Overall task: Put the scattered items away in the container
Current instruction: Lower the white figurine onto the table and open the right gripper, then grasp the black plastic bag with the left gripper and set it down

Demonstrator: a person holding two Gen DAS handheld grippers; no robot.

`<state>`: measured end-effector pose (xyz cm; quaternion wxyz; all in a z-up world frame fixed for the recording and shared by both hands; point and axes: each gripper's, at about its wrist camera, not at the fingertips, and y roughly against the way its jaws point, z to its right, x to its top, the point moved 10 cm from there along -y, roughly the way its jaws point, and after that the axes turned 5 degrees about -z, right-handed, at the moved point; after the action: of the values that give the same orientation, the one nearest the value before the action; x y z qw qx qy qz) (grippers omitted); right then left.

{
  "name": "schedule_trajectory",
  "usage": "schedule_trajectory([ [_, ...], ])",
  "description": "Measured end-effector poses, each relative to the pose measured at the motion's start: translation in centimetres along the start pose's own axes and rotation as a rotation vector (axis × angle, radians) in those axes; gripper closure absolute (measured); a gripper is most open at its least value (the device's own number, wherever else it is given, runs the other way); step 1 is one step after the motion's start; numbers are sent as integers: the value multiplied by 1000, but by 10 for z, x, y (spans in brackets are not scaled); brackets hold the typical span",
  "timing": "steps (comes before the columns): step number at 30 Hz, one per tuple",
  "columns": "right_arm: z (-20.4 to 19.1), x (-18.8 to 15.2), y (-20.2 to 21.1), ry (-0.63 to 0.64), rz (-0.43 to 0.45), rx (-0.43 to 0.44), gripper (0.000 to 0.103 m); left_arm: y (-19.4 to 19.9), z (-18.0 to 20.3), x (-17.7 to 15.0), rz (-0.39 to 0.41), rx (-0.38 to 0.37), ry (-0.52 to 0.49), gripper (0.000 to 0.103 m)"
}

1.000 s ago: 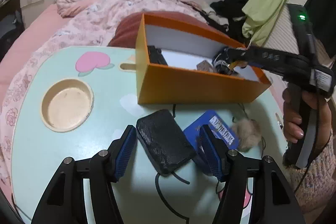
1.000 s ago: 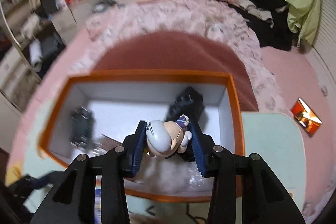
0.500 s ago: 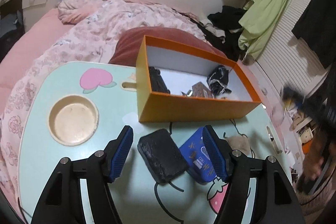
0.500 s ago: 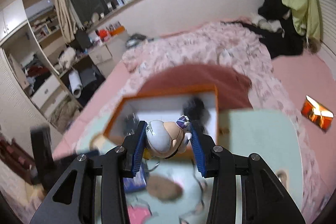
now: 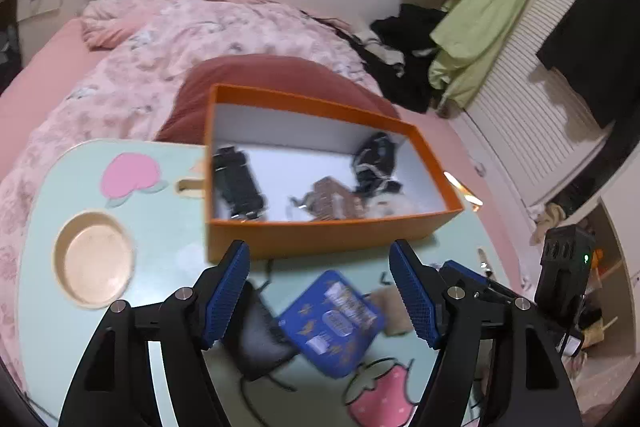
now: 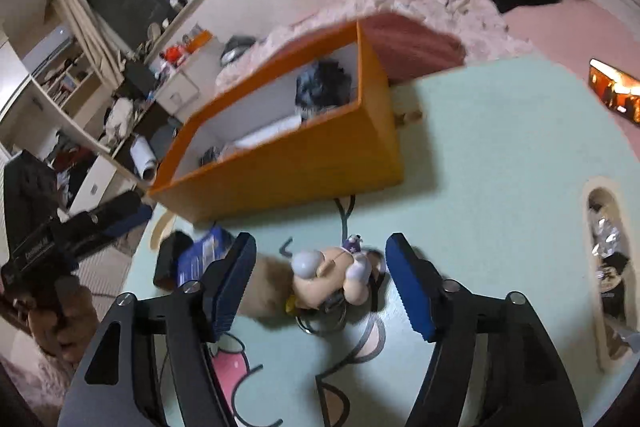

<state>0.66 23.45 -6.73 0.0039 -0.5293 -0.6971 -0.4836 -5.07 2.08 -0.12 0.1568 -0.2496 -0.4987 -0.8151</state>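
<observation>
Grippers both gape: right gripper (image 6: pixel 320 281), jaws just opening, straddles a figurine (image 6: pixel 332 277) unpressed at lower centre; left gripper (image 5: pixel 320 291), jaws likewise widening, hovers empty below the orange box (image 5: pixel 320 231).

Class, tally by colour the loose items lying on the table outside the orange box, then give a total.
Black: 1, black pouch
Blue: 1, blue packet
Tan: 1, fur pompom
Cream and white: 1, figurine keychain
Total: 4
</observation>
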Motion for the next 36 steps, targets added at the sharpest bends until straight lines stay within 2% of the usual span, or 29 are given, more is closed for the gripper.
schedule_trajectory([
  [2, -1, -1, 12, 14, 48, -17, 30, -1, 16, 14, 4, -9, -48, 31],
  [5, 3, -4, 18, 28, 67, -61, 26, -9, 33, 35, -18, 1, -96, 31],
  [7, 8, -6, 17, 15, 58, -70, 26, -24, 43, 51, -78, 33, -117, 31],
  [10, 15, -4, 17, -17, 65, -48, 26, -50, 59, 71, -143, 37, -158, 31],
  [13, 16, -7, 12, -32, 50, -41, 26, -81, 70, 80, -205, 97, -225, 31],
  [15, 16, -8, 12, -36, 47, -34, 26, -102, 70, 79, -266, 123, -208, 32],
  [18, 16, -11, 12, -42, 49, -26, 26, -131, 74, 79, -336, 75, -156, 33],
  [19, 17, -11, 12, -45, 47, -24, 26, -141, 73, 78, -356, 81, -145, 34],
  [20, 17, -12, 12, -49, 45, -22, 26, -151, 71, 76, -384, 104, -139, 37],
  [23, 18, -13, 12, -57, 42, -12, 26, -172, 65, 64, -471, 128, -106, 69],
  [24, 18, -13, 12, -59, 40, -8, 26, -176, 66, 62, -483, 113, -99, 70],
  [27, 20, -14, 11, -73, 32, 3, 26, -174, 67, 64, -459, 71, -93, 76],
  [30, 21, -13, 12, -85, 34, 15, 26, -154, 72, 73, -386, 5, -91, 77],
  [36, 19, -14, 12, -84, 33, 17, 26, -66, 85, 99, -166, -112, -118, 77],
])
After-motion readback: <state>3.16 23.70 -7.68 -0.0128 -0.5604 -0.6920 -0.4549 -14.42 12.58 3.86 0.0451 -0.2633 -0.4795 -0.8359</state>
